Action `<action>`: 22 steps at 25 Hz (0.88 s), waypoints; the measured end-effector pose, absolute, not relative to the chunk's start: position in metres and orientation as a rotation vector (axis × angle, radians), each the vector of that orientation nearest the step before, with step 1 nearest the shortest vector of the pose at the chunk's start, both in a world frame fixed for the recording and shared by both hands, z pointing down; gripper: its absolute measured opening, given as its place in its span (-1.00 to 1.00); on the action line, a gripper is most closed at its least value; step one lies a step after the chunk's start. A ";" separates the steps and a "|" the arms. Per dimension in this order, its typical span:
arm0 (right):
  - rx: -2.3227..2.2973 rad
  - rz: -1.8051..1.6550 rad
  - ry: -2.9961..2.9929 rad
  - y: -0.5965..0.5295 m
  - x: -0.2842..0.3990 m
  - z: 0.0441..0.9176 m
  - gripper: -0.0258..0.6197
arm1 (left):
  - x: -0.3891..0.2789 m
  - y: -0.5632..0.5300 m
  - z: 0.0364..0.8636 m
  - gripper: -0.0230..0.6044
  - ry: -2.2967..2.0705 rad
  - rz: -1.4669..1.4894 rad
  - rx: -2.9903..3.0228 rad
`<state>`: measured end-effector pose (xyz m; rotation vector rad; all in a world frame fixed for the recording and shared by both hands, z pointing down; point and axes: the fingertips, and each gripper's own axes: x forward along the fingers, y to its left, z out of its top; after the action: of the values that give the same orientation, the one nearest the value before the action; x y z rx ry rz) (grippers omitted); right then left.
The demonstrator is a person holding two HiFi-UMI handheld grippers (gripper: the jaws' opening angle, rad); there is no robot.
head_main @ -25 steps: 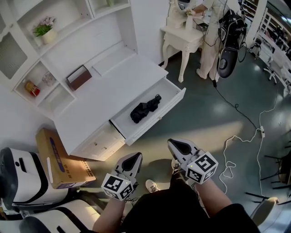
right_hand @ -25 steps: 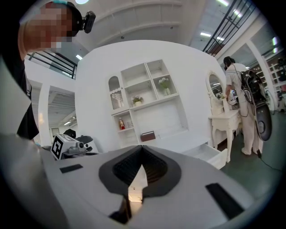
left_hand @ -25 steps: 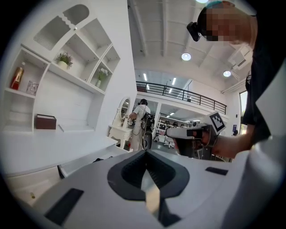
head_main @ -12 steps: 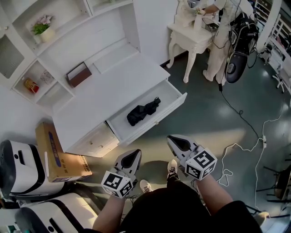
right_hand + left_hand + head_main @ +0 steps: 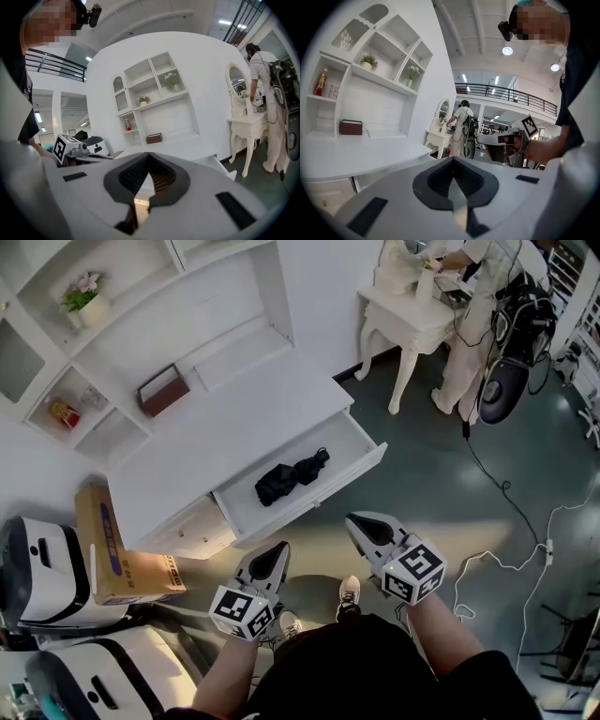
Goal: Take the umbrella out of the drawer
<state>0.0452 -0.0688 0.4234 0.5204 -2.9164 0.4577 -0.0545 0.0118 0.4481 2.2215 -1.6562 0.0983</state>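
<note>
A folded black umbrella (image 5: 292, 476) lies in the open white drawer (image 5: 323, 495) of the white desk (image 5: 225, 432). Both grippers hover over the floor in front of the drawer, short of it and apart from the umbrella. My left gripper (image 5: 277, 550) is shut with nothing in it, its jaws meeting at the tip (image 5: 452, 161). My right gripper (image 5: 356, 521) is likewise shut and empty (image 5: 148, 156). The right gripper view catches the drawer's corner (image 5: 221, 167); the umbrella is hidden there.
A cardboard box (image 5: 117, 554) and white machines (image 5: 47, 568) stand left of the desk. A brown box (image 5: 162, 392) sits on the desk. At the far right are a small white table (image 5: 422, 315), a person (image 5: 473, 324), a dark bag (image 5: 511, 381) and floor cables (image 5: 506, 554).
Both grippers, still shut, have drifted closer to the open drawer as the person stepped toward the desk. The umbrella has not moved.
</note>
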 end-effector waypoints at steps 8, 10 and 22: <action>0.450 0.474 -2.918 -0.109 0.053 0.430 -0.92 | -0.053 -0.025 0.457 -0.91 -1.730 0.126 2.152; 0.431 0.484 -2.919 -0.115 0.054 0.432 -0.92 | -0.055 -0.032 0.460 -0.91 -1.748 0.140 2.133; 0.444 0.528 -2.926 -0.140 0.054 0.429 -0.92 | -0.072 -0.067 0.471 -0.91 -1.755 0.285 2.125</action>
<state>0.0540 -0.1399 0.4292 0.4442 -2.9256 0.5276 -0.0716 -0.0674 0.4708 2.1249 -1.7555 0.2853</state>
